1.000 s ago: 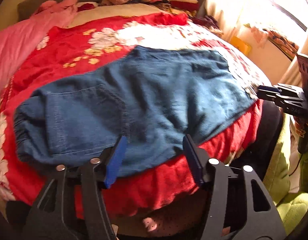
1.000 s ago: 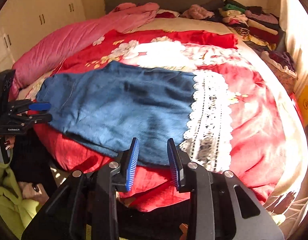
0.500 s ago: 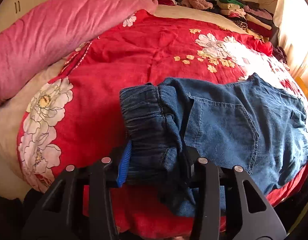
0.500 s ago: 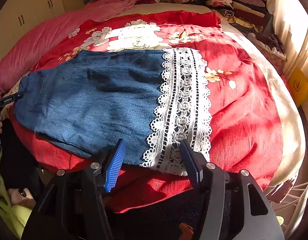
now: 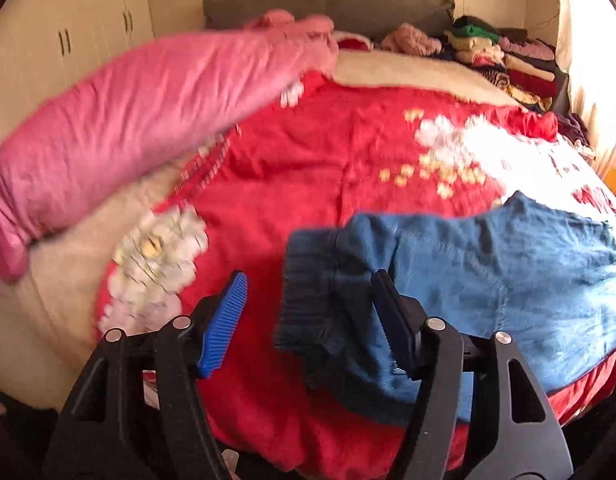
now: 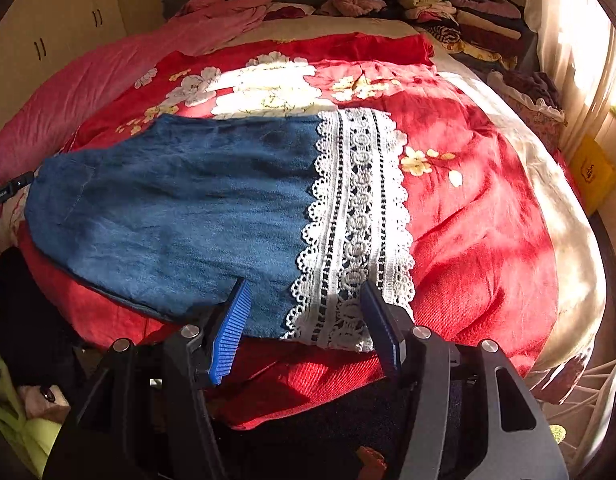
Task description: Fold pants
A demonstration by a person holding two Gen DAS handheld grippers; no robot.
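Half a second ago the left tool [image 5: 308,320] clamped the pants [image 6: 179,216] at the waistband [image 5: 312,300]; now its jaws stand wide, the waistband draped against the right finger only. The right tool [image 6: 303,324] gapes too, straddling the lace hem [image 6: 356,232]. The pants lie flat across the red bed [image 6: 488,208].
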